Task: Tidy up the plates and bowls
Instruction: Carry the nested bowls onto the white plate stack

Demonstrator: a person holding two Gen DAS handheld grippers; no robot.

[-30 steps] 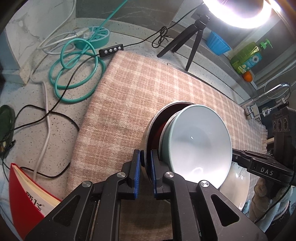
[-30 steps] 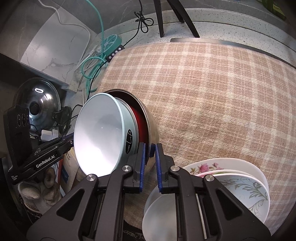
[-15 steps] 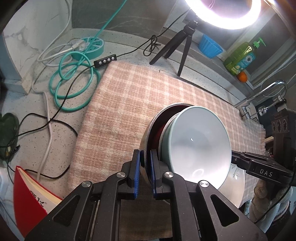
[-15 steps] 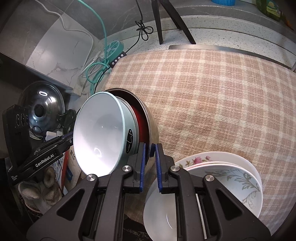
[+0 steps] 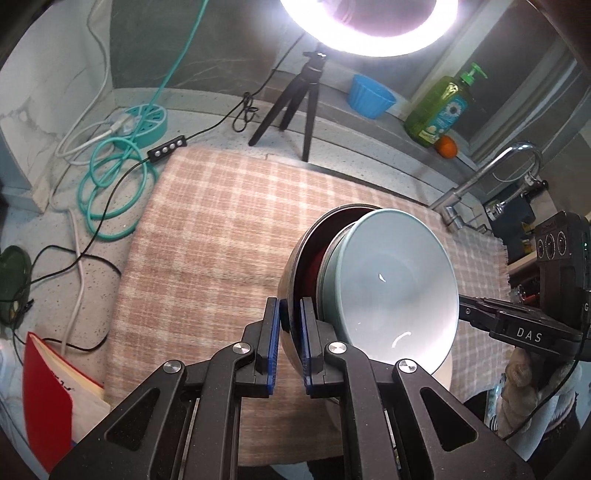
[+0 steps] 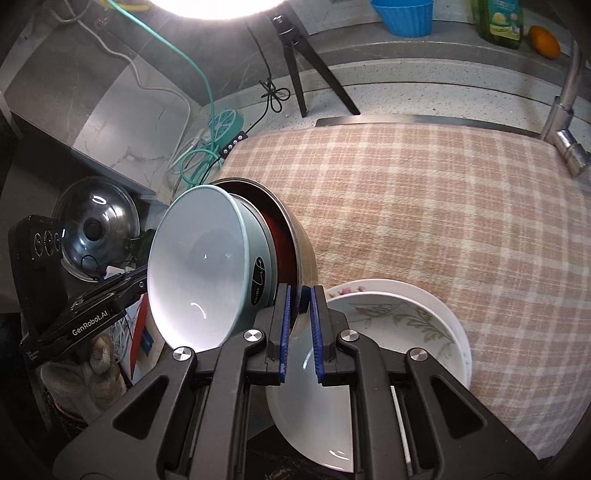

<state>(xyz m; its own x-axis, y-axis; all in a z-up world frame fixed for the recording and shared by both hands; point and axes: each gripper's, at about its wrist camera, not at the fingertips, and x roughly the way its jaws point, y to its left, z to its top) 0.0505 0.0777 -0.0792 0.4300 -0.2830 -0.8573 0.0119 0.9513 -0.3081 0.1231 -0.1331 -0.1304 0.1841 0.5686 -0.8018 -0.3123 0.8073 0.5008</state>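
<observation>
Nested bowl stack (image 5: pixel 373 288), steel outermost, pale-green bowl (image 6: pixel 201 273) innermost: left gripper (image 5: pixel 289 325) and right gripper (image 6: pixel 300 314) jaws clamped on opposite rims; risen above plaid cloth (image 5: pixel 229 236), transfer toward plates (image 6: pixel 399 321) likely underway

A ring light (image 5: pixel 369 26) is blazing overexposed at the top, glinting on the pale bowl (image 5: pixel 399 291); fisheye edges are curving and darkening.

A nest of bowls (image 5: pixel 391 280) hangs tilted above the cloth (image 5: pixel 221 236), the metal bowl (image 6: pixel 303 254) outermost. Plates (image 6: pixel 406 314) lie stacked on the cloth's near edge. Behind the cloth stands a tripod (image 5: pixel 295 110); a faucet (image 5: pixel 480 177) rises at its right.
</observation>
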